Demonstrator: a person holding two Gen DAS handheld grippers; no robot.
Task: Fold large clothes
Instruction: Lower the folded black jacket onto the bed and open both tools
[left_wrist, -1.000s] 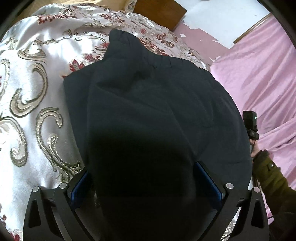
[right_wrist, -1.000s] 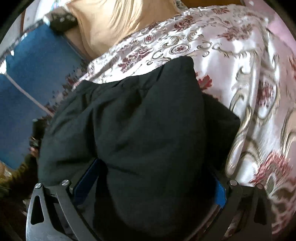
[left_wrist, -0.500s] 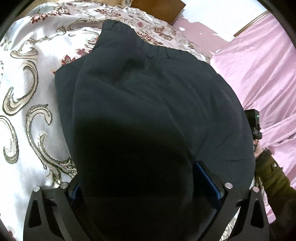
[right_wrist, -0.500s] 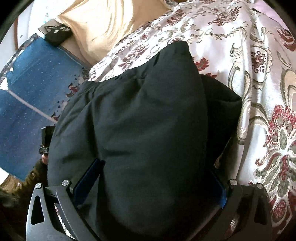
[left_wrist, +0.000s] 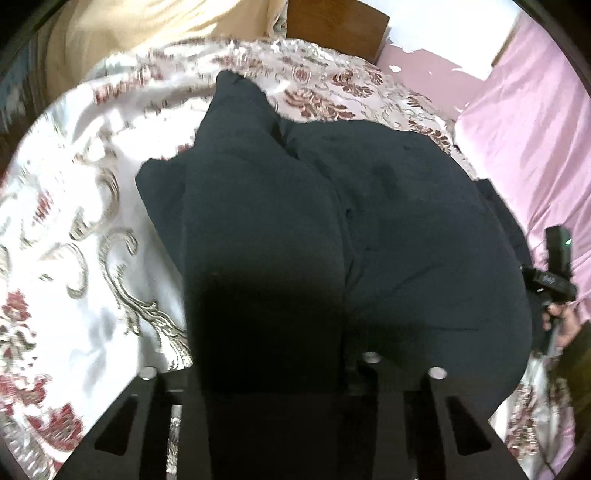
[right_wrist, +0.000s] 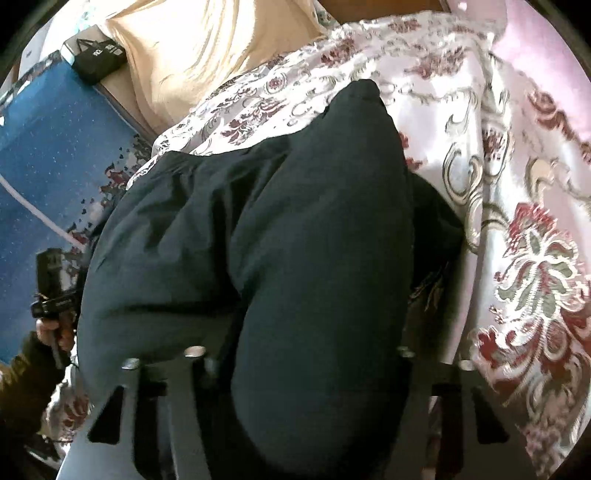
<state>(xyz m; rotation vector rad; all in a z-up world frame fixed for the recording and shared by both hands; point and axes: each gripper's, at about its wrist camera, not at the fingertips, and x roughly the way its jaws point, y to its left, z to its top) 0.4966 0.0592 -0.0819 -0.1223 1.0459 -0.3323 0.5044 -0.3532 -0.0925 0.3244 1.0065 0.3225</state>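
Two grippers' fingers (left_wrist: 354, 373) have just closed, pinching the dark garment (left_wrist: 332, 229).

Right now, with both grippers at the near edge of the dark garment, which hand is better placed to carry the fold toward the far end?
Neither clearly: left gripper and right gripper each pinch the dark garment.
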